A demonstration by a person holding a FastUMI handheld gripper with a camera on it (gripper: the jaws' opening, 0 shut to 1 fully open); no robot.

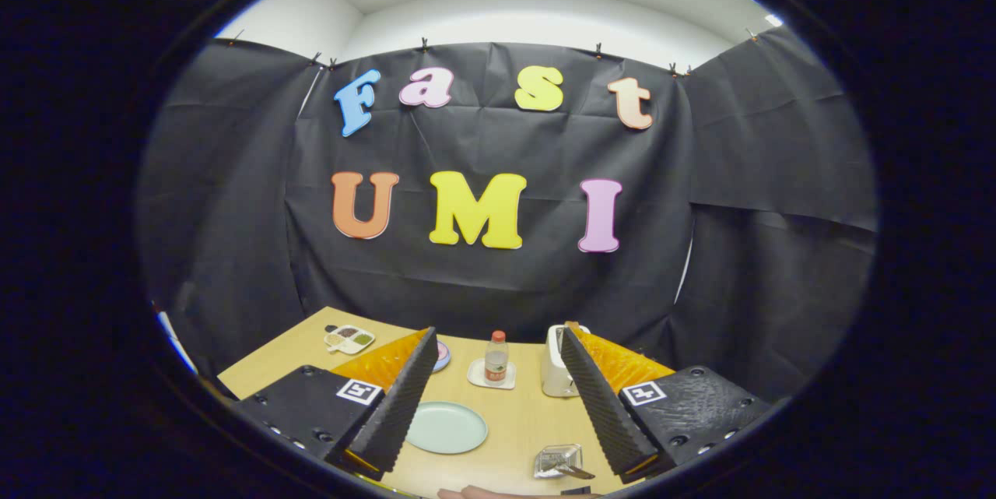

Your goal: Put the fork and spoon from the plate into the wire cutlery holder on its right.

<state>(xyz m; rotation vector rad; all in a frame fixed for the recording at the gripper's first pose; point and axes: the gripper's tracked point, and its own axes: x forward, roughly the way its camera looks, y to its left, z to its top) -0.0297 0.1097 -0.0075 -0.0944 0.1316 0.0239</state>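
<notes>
With both utensils seemingly already in the small wire cutlery holder at lower centre-right, beside the bare pale-green round plate, the gripper hovers above with fingers spread wide and empty, so only withdrawal appears left.

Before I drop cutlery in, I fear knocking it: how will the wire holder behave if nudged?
The wire cutlery holder looks light, being open mesh, so it would probably slide on the smooth table. It looks low and squat, so tipping seems unlikely. The gripper stands open, touching nothing.

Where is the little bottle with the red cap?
The small clear bottle with the red cap stands on a white square coaster on the wooden table, beyond the open hand-held gripper, left of the white toaster.
</notes>
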